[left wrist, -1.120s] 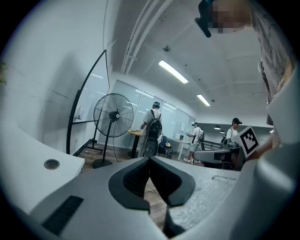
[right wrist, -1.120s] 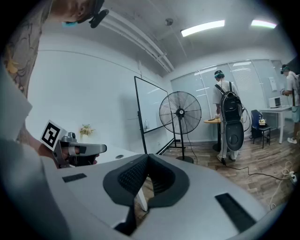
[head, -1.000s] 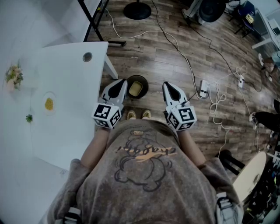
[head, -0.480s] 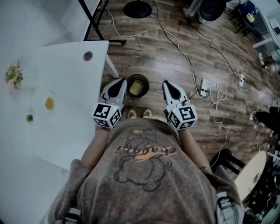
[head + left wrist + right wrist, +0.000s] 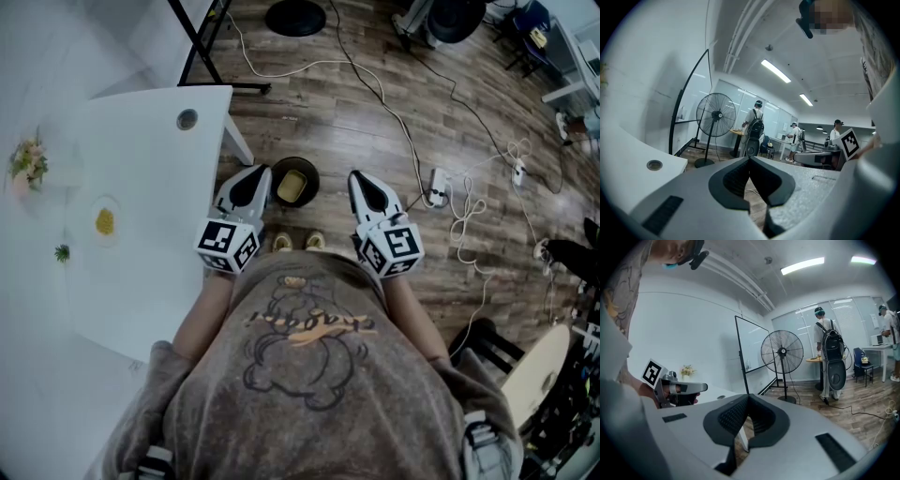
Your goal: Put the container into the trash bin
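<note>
Person seen from above, standing on a wooden floor (image 5: 375, 103) beside the right edge of a white bench (image 5: 141, 159), one hand-held gripper in each hand at waist height, both pointing forward.

The left hand-held gripper (image 5: 257, 174) has its jaws pressed together with nothing between them. In the head view its tip shows over the bench's right edge, just beside the left rim of the trash bin (image 5: 310, 172). The right hand-held gripper (image 5: 358, 179) is likewise closed and empty, over bare floor just right of the bin.

The trash bin is small, dark and round. It stands on the floor between the two gripper tips, just ahead of the person's shoes (image 5: 281, 246). The container (image 5: 290, 188), a pale yellow squarish tub, lies inside the bin.

On the bench, toward its left edge, sit a plate with a yellow item (image 5: 104, 222) and a small bunch of flowers (image 5: 30, 161). A round cable hole (image 5: 187, 119) lies near the bench's far right corner.

White cables trail across the floor to a power strip (image 5: 438, 187) on the right. The gripper views show a standing fan (image 5: 782, 351) and people at desks farther off
</note>
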